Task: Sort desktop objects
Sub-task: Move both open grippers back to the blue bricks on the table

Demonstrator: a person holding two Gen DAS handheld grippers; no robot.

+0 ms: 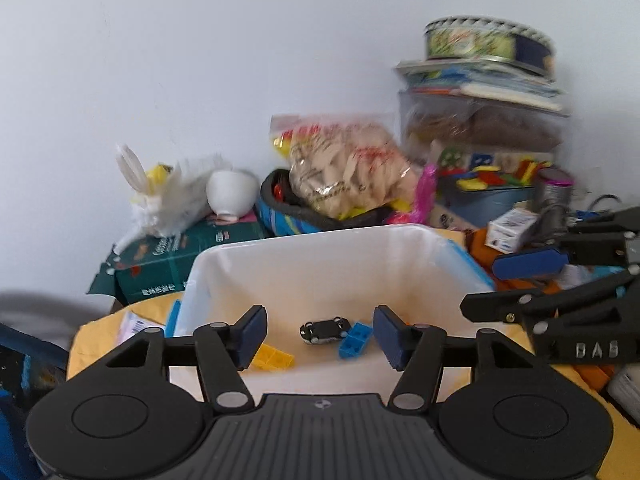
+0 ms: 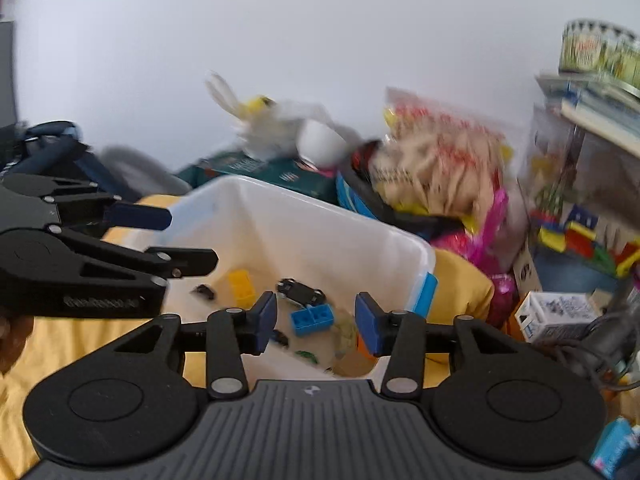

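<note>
Toys lie loose on the floor of a white plastic bin [image 1: 312, 264]: a small black car [image 1: 325, 330], a blue brick [image 1: 355, 340] touching the car's 4 o'clock side, and a yellow brick [image 1: 274, 358] apart at 8 o'clock. The left gripper [image 1: 320, 334] hangs over the bin's near rim with its blue pads spread wide and nothing between them; the car and blue brick sit in the gap below. The right gripper [image 2: 316, 320] is likewise wide open and empty, above the bin's near corner, with the blue brick [image 2: 312, 319] under its gap and the car [image 2: 301, 292] just beyond at 12 o'clock. Bare white floor surrounds the toys. Behind the far rim, clutter crowds close: a green box [image 1: 160, 264] at 10 o'clock, a snack bag [image 1: 348, 168] at 12, stacked tins and books [image 1: 484, 72] at 2. Yellow cloth [image 2: 60, 352] lies under the bin.
</note>
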